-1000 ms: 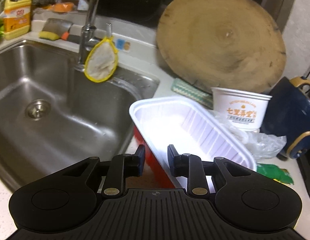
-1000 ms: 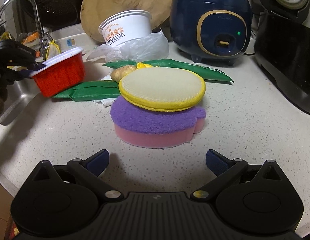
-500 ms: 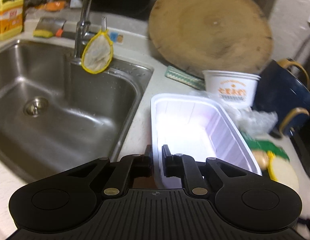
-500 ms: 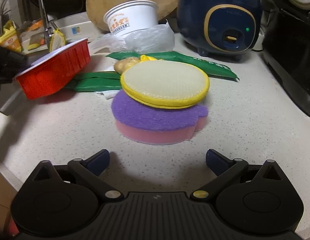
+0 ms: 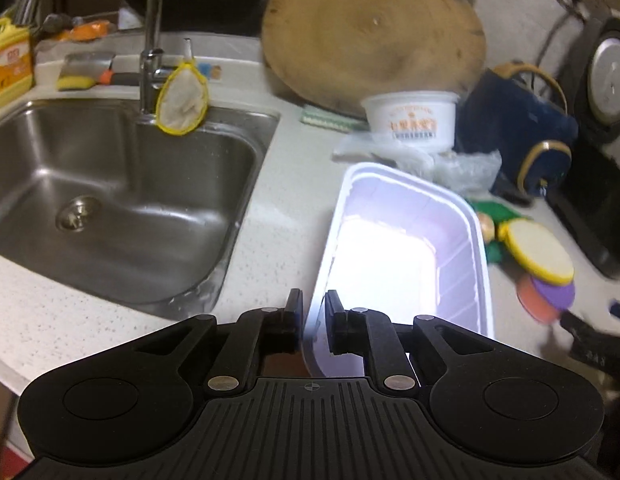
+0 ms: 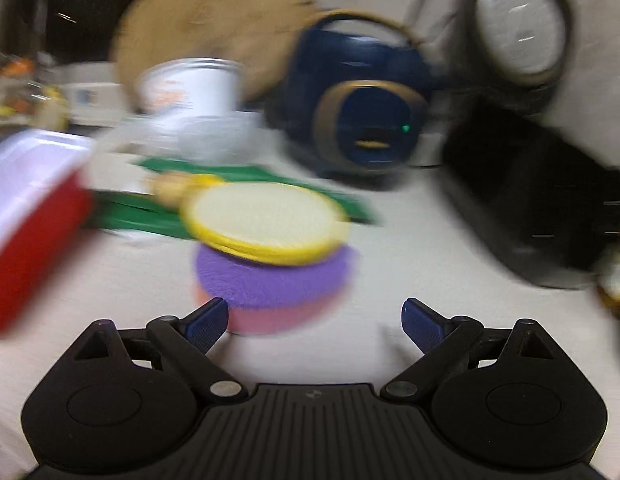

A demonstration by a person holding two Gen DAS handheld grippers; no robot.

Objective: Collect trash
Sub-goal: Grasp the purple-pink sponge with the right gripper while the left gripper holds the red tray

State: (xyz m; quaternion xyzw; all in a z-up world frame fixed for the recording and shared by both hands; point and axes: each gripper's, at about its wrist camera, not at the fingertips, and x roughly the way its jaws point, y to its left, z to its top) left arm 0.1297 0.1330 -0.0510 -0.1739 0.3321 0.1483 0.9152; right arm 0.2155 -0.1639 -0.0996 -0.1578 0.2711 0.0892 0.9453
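Note:
My left gripper (image 5: 311, 312) is shut on the near rim of an empty plastic tray (image 5: 406, 256), white inside and red outside, held above the counter right of the sink. The tray also shows at the left of the blurred right wrist view (image 6: 33, 208). My right gripper (image 6: 316, 320) is open and empty, just in front of a stack of sponges: a yellow-rimmed round pad (image 6: 265, 220) on a purple and pink sponge (image 6: 269, 284). Green wrappers (image 6: 149, 216), a clear plastic bag (image 5: 450, 164) and a white paper bowl (image 5: 410, 120) lie behind.
A steel sink (image 5: 109, 208) with a tap is at the left. A round wooden board (image 5: 374, 36) leans on the back wall. A blue rice cooker (image 6: 362, 120) and a black appliance (image 6: 542, 200) stand at the right. A yellow bottle (image 5: 9, 64) is at the back left.
My left gripper has carried the tray to the right, away from the sink and nearer the sponges. My right gripper has moved forward towards the sponge stack; its view is now blurred.

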